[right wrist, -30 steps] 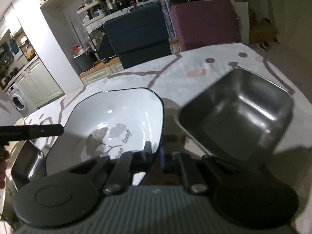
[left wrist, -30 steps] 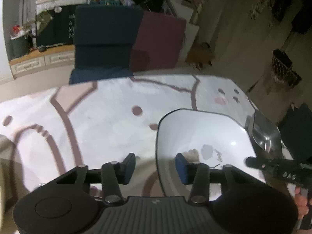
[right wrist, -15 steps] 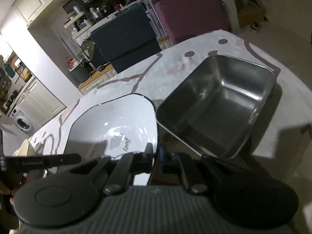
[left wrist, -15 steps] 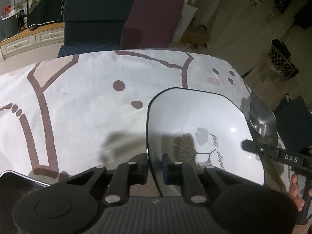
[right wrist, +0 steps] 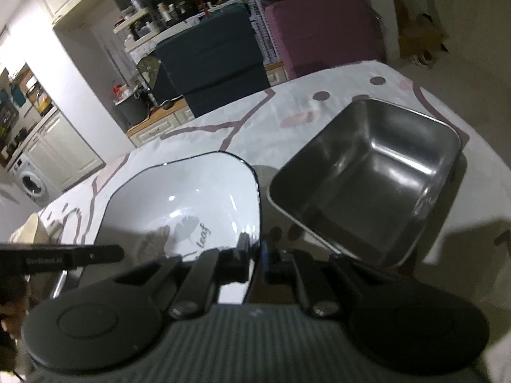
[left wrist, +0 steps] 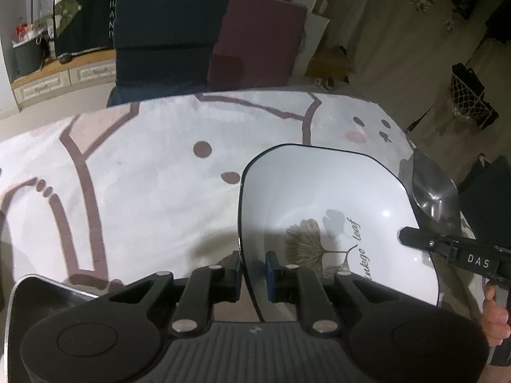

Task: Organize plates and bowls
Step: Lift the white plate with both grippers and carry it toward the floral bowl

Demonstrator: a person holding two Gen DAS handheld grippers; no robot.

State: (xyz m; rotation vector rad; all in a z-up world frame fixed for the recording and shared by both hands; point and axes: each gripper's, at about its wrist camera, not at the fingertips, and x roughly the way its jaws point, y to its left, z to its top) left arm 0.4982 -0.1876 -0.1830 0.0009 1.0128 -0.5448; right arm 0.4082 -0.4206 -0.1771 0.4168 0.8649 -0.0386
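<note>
The white plate [left wrist: 335, 210] is gripped at opposite rims by both tongs: the left tongs [left wrist: 254, 269] have just been closing and are clamped narrow on its near-left edge, and the right tongs [right wrist: 254, 255] are pinched nearly shut on its right edge. The plate is held just over the cloth-covered worktop [left wrist: 143, 172], close beside the steel bowl [right wrist: 367, 182]. Judged from this, sorting is midway: the plate is taken up but not yet set anywhere, and the bowl is untouched.
</note>
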